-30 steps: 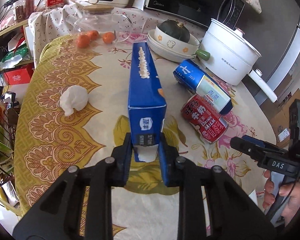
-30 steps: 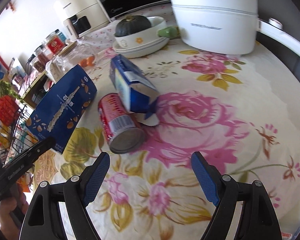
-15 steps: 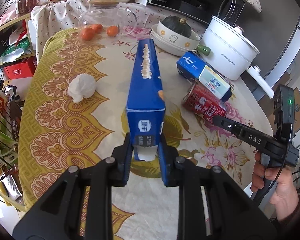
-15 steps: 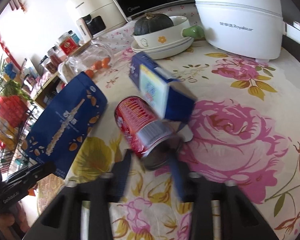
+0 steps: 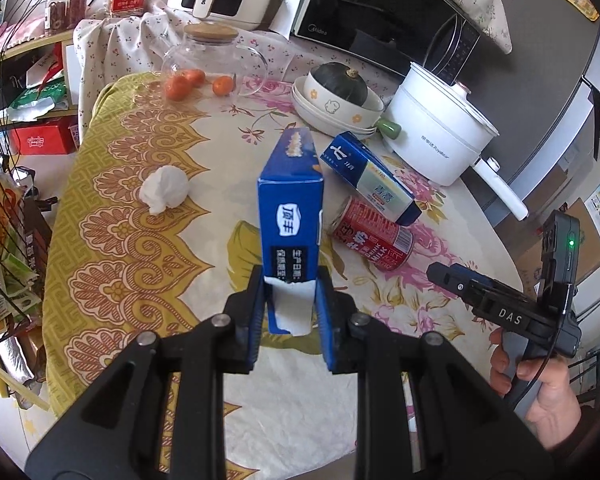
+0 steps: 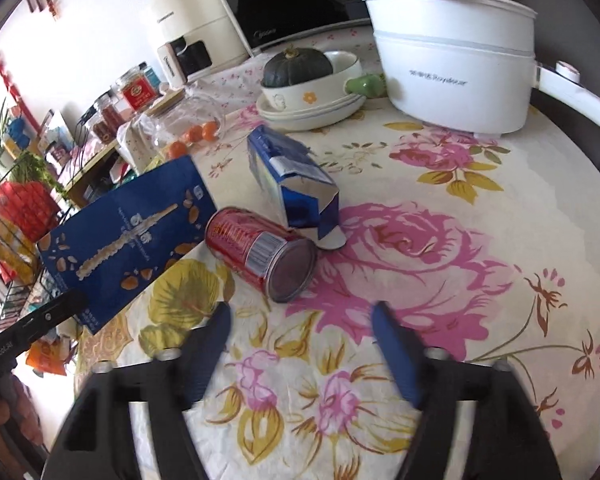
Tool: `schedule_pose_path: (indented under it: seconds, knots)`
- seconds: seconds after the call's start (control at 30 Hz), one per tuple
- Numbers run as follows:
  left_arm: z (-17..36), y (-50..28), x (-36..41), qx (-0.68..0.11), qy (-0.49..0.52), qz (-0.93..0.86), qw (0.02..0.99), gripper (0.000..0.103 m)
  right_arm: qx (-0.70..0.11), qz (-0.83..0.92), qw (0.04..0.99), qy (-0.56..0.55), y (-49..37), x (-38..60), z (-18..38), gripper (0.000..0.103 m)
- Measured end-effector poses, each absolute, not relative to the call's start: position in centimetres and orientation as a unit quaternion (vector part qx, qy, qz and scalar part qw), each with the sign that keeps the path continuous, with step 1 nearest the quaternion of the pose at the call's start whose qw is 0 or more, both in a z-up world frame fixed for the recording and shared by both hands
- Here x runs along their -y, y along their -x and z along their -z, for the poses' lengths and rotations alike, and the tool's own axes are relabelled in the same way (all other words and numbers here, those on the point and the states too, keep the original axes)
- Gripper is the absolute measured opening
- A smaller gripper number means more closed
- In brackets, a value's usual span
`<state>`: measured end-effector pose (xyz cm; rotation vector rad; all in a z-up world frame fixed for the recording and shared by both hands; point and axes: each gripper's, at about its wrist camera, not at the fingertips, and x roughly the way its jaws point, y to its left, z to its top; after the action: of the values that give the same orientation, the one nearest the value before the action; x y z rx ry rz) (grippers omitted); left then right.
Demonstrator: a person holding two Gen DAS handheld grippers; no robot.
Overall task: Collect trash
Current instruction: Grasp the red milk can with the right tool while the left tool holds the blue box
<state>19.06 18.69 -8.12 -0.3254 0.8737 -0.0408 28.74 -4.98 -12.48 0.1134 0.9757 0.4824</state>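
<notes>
In the left wrist view, your left gripper (image 5: 290, 304) has its jaws clamped on the torn end of the tall blue cardboard snack box (image 5: 292, 216), which juts out ahead of them above the flowered counter (image 5: 112, 216), likely for carrying off. A crumpled white tissue (image 5: 165, 189) shows only here.

In the right wrist view, your right gripper (image 6: 300, 336) is opening its jaws, nothing between them, lined up on the red drink can (image 6: 260, 252) lying beside the blue milk carton (image 6: 292, 184). This view shows the can's base facing you.
</notes>
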Motion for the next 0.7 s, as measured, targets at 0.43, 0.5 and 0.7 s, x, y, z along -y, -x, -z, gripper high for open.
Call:
schedule_pose_path:
  seconds: [0.43, 0.5, 0.7]
  knots:
    - [10.2, -19.7, -20.7, -0.444, 0.138, 0.008, 0.885, 0.026, -0.464, -0.243, 0.849, -0.065, -33.2, 1.8, 16.2, 0.085]
    - [10.3, -19.9, -20.9, -0.446, 0.137, 0.008, 0.884, 0.026, -0.459, -0.257, 0.846, -0.085, -33.5, 1.9, 16.3, 0.085]
    - [10.3, -20.1, -20.9, -0.445, 0.145, 0.007, 0.884, 0.026, -0.463, -0.295, 0.833, -0.067, -33.1, 0.6, 16.4, 0.016]
